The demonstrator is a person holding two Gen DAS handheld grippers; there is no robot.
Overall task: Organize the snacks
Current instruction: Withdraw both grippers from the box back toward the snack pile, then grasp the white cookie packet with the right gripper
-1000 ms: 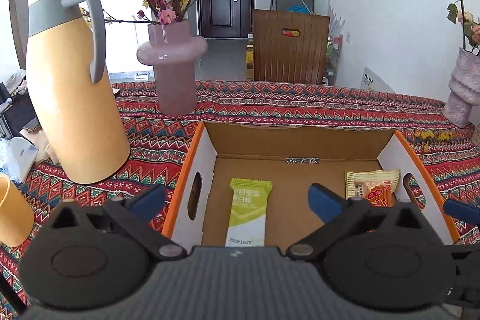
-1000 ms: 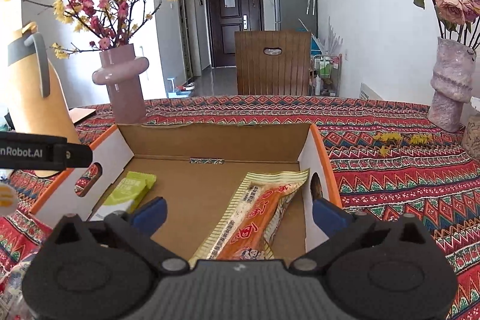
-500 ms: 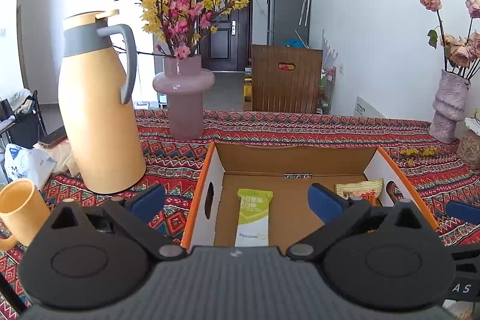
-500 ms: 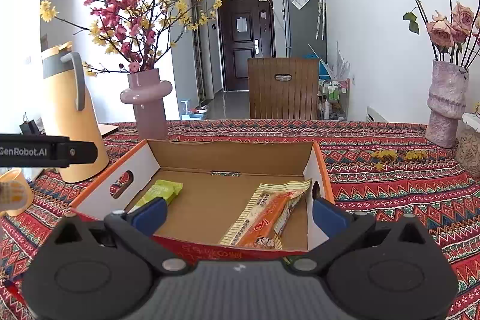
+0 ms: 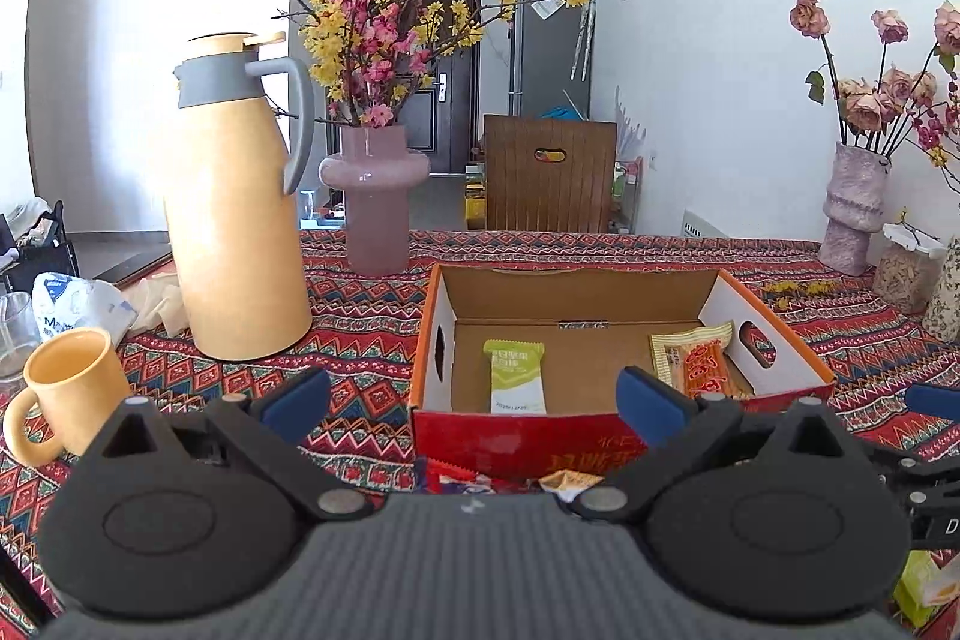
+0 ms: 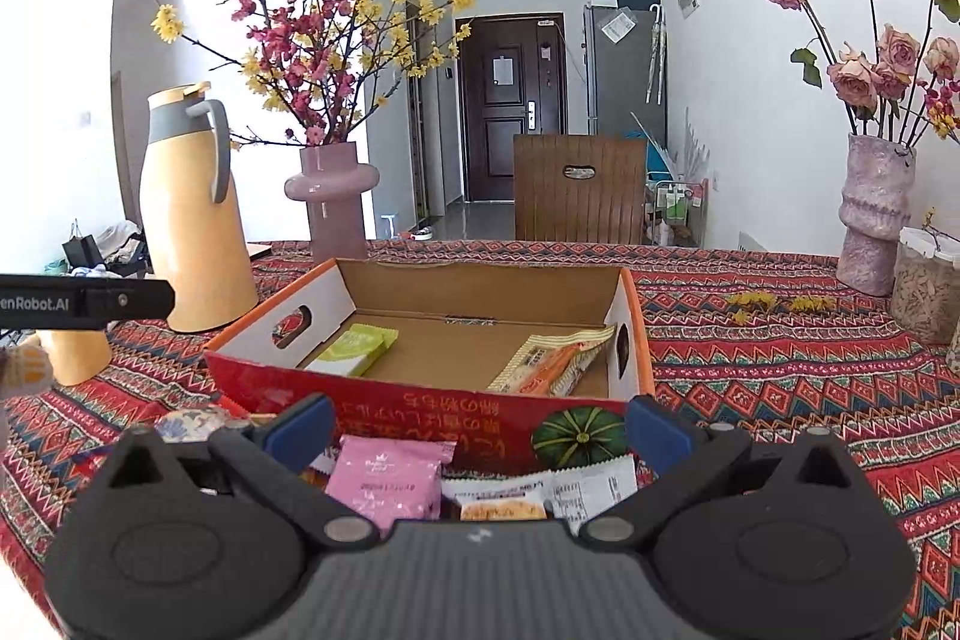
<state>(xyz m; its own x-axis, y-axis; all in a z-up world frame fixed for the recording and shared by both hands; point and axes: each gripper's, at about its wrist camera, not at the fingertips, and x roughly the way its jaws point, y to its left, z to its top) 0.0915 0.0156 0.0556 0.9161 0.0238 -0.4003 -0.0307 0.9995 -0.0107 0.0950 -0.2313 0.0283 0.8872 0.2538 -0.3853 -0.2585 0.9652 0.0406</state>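
Observation:
An open cardboard box (image 5: 594,427) (image 6: 420,415) with a red front wall stands on the patterned tablecloth. Inside lie a green snack bar (image 5: 517,376) (image 6: 354,351) at the left and an orange snack packet (image 5: 699,359) (image 6: 555,363) at the right. In front of the box lie loose snacks: a pink packet (image 6: 387,478) and a white packet (image 6: 576,490) in the right wrist view, wrappers (image 5: 567,481) in the left wrist view. My left gripper (image 5: 474,400) and my right gripper (image 6: 477,430) both stand open and empty, in front of the box.
A tall yellow thermos jug (image 5: 231,220) (image 6: 189,214) and a yellow mug (image 5: 69,394) stand left of the box. A pink vase (image 5: 375,202) (image 6: 333,193) of blossom stands behind it, a second vase (image 5: 852,214) (image 6: 876,214) and a jar (image 6: 924,286) at the right. A wooden chair (image 5: 549,172) is beyond the table.
Both grippers have drawn back and up from over the box, so its red front wall and the loose snacks in front of it have come into view. Both stay open.

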